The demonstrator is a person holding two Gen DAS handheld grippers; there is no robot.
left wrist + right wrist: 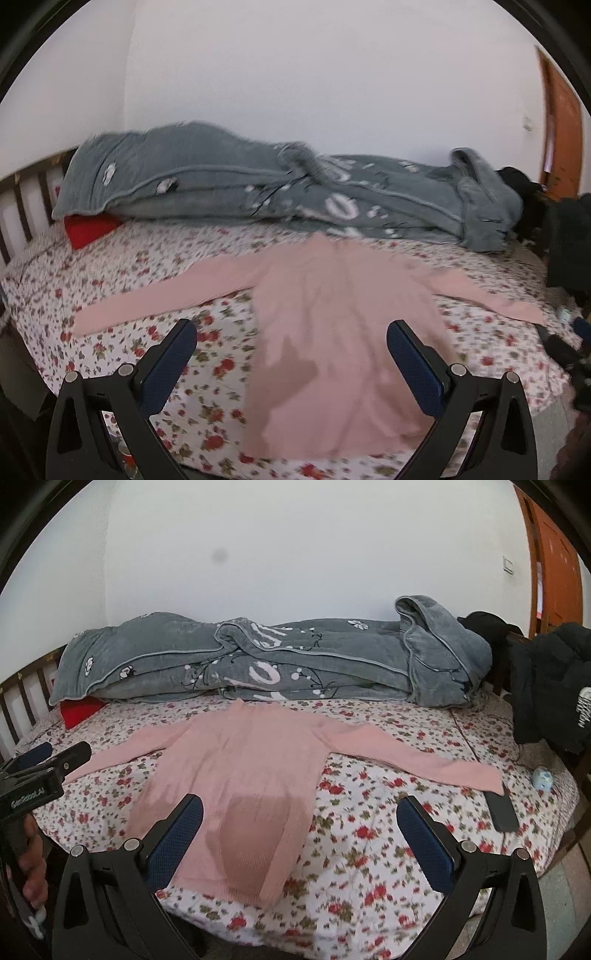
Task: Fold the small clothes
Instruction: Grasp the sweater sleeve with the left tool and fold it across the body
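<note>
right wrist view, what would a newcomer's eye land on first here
The pink sweater lies flat with both sleeves spread wide, mid-bed on the floral sheet. Behind it, a rumpled grey blanket is heaped along the wall. Both grippers hang open and empty over the near edge, the right gripper in front and the left gripper at the far left.

Soft, even light; left view blurred (perhaps motion).
</note>
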